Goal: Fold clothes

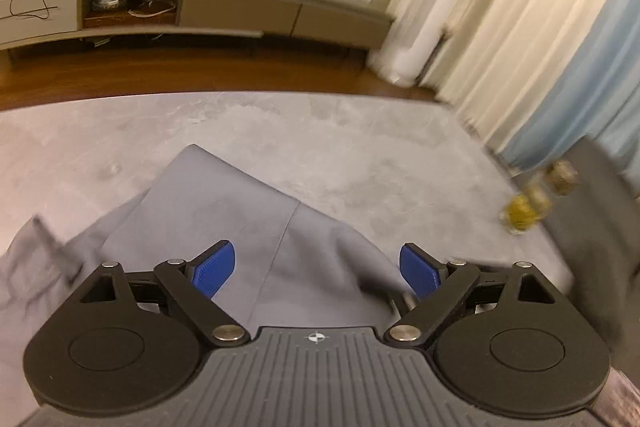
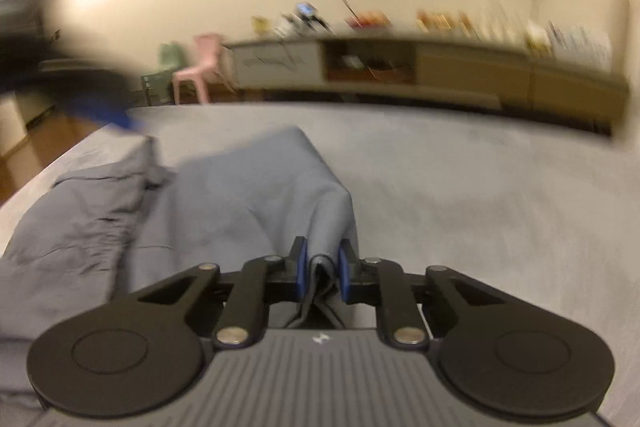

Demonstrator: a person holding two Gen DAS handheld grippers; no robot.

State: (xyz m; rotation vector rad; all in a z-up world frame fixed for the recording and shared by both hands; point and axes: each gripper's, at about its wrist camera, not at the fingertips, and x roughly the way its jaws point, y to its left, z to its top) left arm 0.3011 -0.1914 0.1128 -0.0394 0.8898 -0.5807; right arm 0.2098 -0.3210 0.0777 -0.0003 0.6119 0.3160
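Right gripper (image 2: pixel 322 269): blue pads drawn close together, clamped on a bunched fold of the grey garment (image 2: pixel 248 195); the pinched cloth stands up between the pads and hangs below them toward the gripper body.
Left gripper (image 1: pixel 316 267): blue pads spread wide apart, nothing pressed between them — the garment (image 1: pixel 224 211) lies under the gap, and contact with either pad cannot be confirmed.
Left gripper as seen from the right wrist view: a dark, motion-blurred shape with a blue tip at about 10 o'clock (image 2: pixel 120 115), above the garment's far left edge.
Garment position: spread on the grey carpet (image 1: pixel 360 155), occupying the 6 to 9 o'clock sector of both views. In the right wrist view a smooth panel rises from the clamped fold toward 12 o'clock, and a crumpled section lies at 8 to 9 o'clock. In the left wrist view a seam runs down the smooth panel between the pads, and one corner points toward 11 o'clock.
Carpet: bare from 1 to 4 o'clock in both views.
Low cabinet (image 1: pixel 240 7): along the wall at 12 o'clock, small items on top — too blurred to name in the right wrist view.
Curtains (image 1: pixel 520 7): at 2 o'clock, left wrist view.
Pink chair (image 2: pixel 200 67): at 10 to 11 o'clock, right wrist view.
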